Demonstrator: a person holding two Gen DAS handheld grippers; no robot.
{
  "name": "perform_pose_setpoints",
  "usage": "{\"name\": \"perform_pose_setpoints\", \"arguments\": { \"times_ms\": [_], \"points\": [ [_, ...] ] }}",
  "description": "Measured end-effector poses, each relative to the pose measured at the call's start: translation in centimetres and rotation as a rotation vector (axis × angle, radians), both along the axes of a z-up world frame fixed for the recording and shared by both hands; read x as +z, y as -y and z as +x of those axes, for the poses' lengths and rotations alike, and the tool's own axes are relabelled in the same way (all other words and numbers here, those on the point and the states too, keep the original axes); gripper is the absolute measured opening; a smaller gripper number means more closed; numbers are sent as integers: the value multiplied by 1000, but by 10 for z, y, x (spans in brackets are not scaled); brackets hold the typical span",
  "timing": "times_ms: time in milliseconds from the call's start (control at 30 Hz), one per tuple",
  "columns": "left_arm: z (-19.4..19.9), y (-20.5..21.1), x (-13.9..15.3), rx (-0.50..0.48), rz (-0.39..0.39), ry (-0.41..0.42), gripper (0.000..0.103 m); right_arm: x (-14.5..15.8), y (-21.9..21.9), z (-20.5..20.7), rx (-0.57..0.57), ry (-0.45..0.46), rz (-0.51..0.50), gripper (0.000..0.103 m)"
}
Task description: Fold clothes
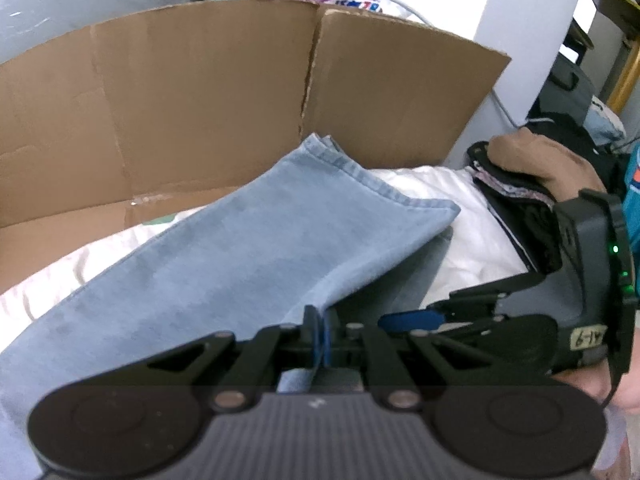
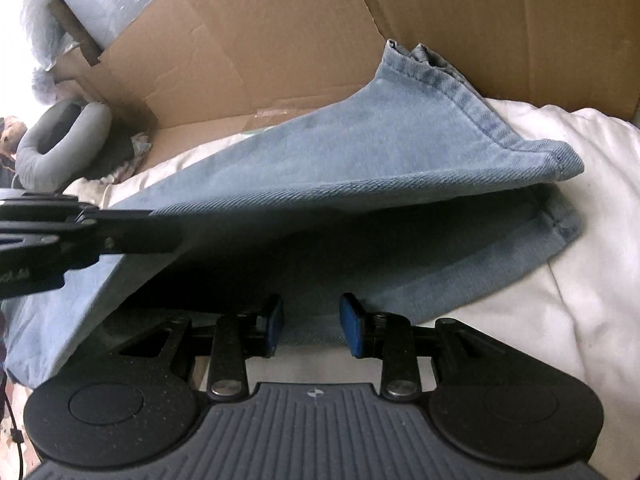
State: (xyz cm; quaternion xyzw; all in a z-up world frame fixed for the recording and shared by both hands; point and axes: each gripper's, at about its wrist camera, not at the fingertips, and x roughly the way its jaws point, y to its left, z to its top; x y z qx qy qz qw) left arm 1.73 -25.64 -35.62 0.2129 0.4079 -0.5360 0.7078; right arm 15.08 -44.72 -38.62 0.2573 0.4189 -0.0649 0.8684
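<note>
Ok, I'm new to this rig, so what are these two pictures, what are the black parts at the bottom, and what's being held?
Each picture comes from a camera on a hand-held gripper, looking along its two fingers. The black parts are the gripper itself. The left view shows the left gripper shut on the upper layer of light blue jeans, lifting it. The right view shows the right gripper open at the lower layer, holding nothing. The jeans lie on a white sheet, in front of a cardboard sheet. Folded clothes sit to the right.

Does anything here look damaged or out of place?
The cardboard box behind the jeans has a ragged tear down its wall. The jeans' top layer is lifted off the lower one, pinched by the left gripper.
</note>
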Motion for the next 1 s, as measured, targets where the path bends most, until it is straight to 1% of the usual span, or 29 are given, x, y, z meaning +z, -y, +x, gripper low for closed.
{"name": "perform_pose_setpoints", "arguments": {
  "times_ms": [133,467,600,633,733,767,833,867,900,933,1000],
  "points": [
    [-5,1,-9,-20,23,-11,3,-3,0,-6,0,-2,4,38],
    [-23,6,-55,-80,117,-31,3,-3,2,-25,-30,-18,23,38],
    [-28,7,-63,-115,143,-20,6,-3,3,-32,-44,-24,31,38],
    [-29,8,-61,-127,146,-26,12,-3,3,-34,-47,-26,33,38],
    [-28,7,-49,-157,134,-55,22,-2,4,-38,-50,-28,37,38],
    [-27,5,-45,-157,132,-61,24,-1,4,-39,-47,-26,35,38],
    [-25,0,-38,-145,143,-60,34,2,4,-40,-49,-18,35,38],
    [-23,-4,-34,-138,144,-60,37,3,4,-41,-52,-14,37,38],
    [-22,-9,-29,-131,141,-57,42,5,4,-41,-54,-7,40,38],
    [-20,-15,-24,-126,142,-49,49,7,4,-42,-55,-1,43,38],
    [-16,-29,-14,-113,151,-26,60,11,1,-42,-47,10,47,38]
  ]
}}
